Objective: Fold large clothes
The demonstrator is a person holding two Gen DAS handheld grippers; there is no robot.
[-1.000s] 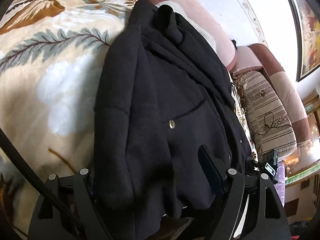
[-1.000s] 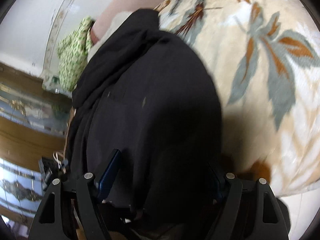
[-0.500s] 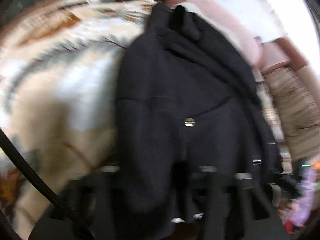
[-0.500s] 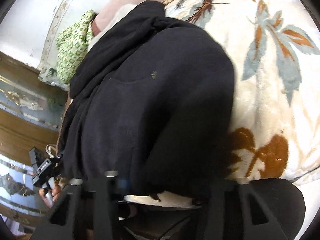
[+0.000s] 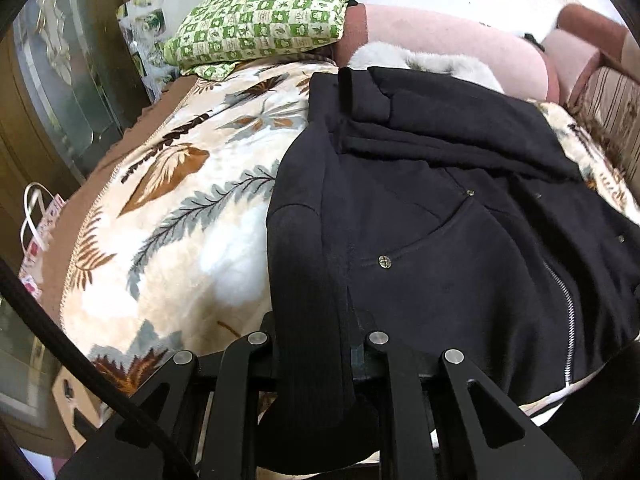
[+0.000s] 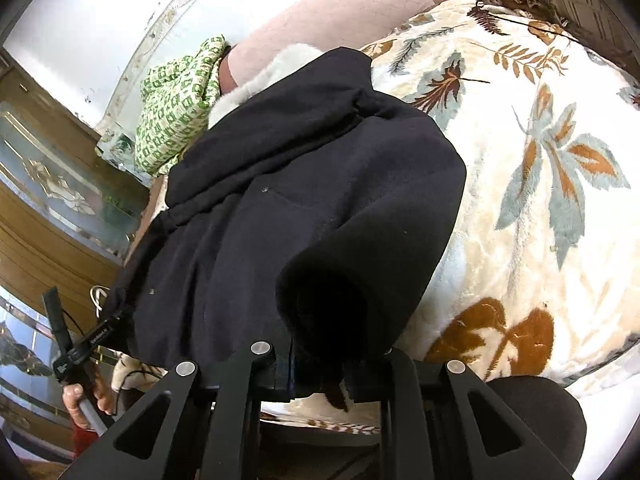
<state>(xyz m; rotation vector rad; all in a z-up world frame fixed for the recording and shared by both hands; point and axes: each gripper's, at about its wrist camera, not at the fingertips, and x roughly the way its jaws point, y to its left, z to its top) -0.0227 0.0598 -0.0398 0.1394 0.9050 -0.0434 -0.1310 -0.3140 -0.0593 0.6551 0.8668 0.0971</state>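
Nearest to us, our left claw (image 5: 316, 344) is closing, its jaws already narrow and pinching the ribbed hem of the coat (image 5: 440, 240). Our right claw (image 6: 320, 356) is closing too, with a bunched, rounded fold of the same coat (image 6: 304, 208) squeezed between its jaws.

The coat is black, thick and matte, lying on the blanket (image 5: 192, 216), its near edge gathered at our claws. From the left view we see a curved pocket seam with a small brass stud (image 5: 384, 261) at one end, and a silver zipper (image 5: 566, 320) running down the right side. Farther up, the dark fabric lies in overlapping folds, ending at a pale fur trim (image 5: 416, 60).

The blanket is cream plush with grey and rust leaves. Beyond the coat sit a green checked cloth (image 5: 260, 20) and a pink headboard (image 5: 448, 40).
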